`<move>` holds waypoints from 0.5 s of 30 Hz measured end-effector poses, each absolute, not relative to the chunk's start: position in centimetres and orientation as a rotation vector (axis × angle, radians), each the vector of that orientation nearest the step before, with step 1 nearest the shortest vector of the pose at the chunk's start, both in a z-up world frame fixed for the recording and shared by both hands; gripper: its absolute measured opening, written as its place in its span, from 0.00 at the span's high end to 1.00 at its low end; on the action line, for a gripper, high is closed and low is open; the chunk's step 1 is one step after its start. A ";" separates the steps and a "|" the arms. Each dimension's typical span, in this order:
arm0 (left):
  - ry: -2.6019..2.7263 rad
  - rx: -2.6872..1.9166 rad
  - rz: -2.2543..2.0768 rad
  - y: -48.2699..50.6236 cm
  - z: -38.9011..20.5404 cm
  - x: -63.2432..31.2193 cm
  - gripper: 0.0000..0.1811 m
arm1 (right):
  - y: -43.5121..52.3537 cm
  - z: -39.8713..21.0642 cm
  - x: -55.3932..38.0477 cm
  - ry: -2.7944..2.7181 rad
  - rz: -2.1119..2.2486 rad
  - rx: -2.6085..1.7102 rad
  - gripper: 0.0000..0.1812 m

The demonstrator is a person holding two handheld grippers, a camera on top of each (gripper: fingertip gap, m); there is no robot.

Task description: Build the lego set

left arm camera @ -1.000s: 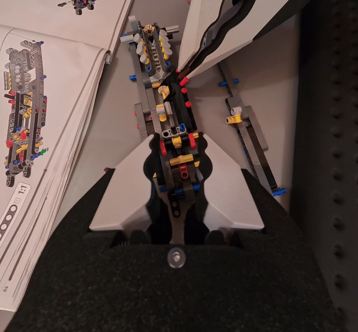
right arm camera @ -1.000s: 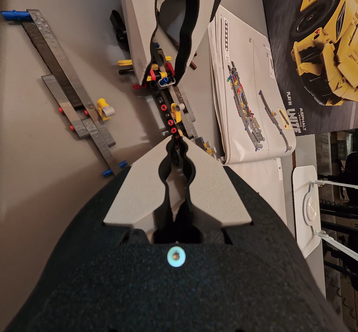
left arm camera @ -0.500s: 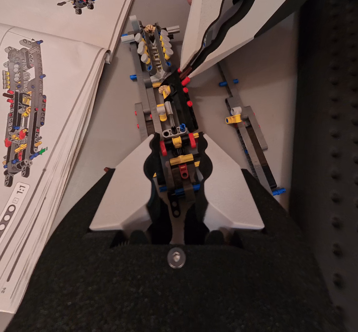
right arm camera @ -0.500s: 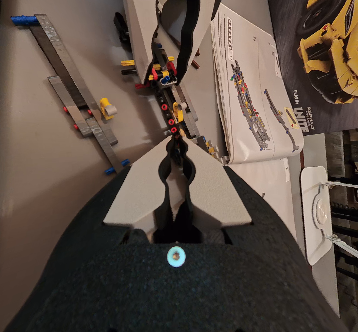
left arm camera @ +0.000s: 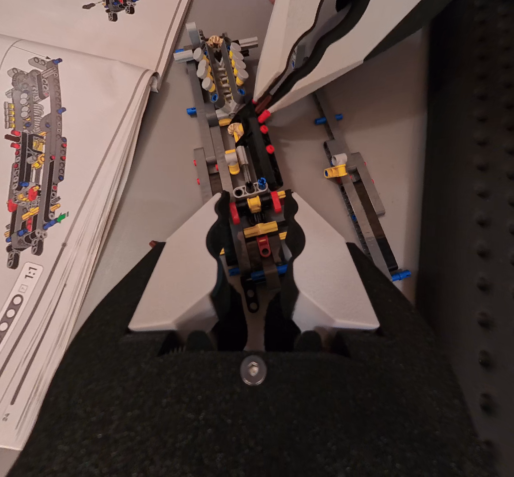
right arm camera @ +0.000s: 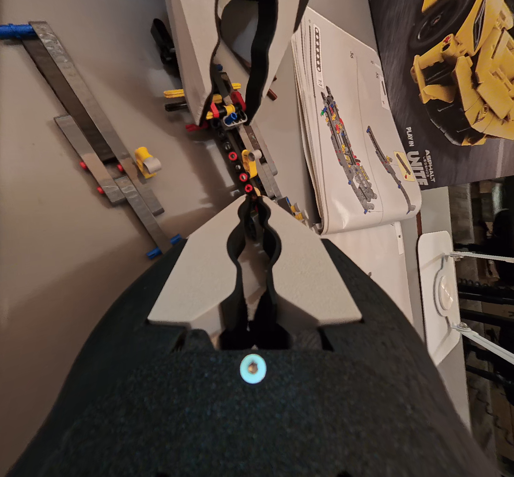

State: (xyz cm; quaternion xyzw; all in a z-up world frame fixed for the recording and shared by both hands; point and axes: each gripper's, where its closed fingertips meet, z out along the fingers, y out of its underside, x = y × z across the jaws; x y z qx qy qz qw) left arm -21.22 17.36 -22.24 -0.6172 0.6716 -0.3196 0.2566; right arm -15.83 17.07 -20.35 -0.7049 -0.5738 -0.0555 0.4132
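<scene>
A long grey and black lego chassis (left arm camera: 244,141) with a grey piston engine at its far end lies on the table. My left gripper (left arm camera: 257,194) is shut on the chassis's near end, over its red and yellow parts. My right gripper (left arm camera: 262,102) comes in from the upper right, shut on a small brown pin (left arm camera: 264,101) that touches the black beam beside the red pins. In the right wrist view the right gripper (right arm camera: 253,199) pinches at the chassis (right arm camera: 242,163), and the left gripper (right arm camera: 225,118) holds its far end.
A separate grey and black beam assembly (left arm camera: 358,194) with a yellow connector lies to the right; it also shows in the right wrist view (right arm camera: 91,141). An open instruction booklet (left arm camera: 55,157) lies left. The set's box (right arm camera: 450,68) and a white pad (right arm camera: 436,296) lie beyond the booklet. Some 7 cm of space lies between my two pairs of fingers.
The right gripper's tip with the brown pin has shifted slightly down toward the black beam. The left gripper keeps its hold on the chassis.
</scene>
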 end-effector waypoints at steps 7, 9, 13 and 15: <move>1.809 -1.691 -0.868 17.9 -22.2 -21.5 0.79 | 17.6 -20.6 -16.5 -1.539 -0.283 -1.704 0.97; 1.807 -1.691 -0.870 17.9 -22.2 -21.5 0.79 | 17.3 -20.8 -16.4 -1.602 -0.308 -1.727 0.90; 1.801 -1.693 -0.878 17.8 -22.2 -21.5 0.79 | 17.4 -21.0 -18.3 -1.629 -0.272 -1.715 0.86; 1.800 -1.695 -0.883 17.8 -22.2 -21.4 0.79 | 17.9 -21.5 -18.6 -1.669 -0.336 -1.686 0.86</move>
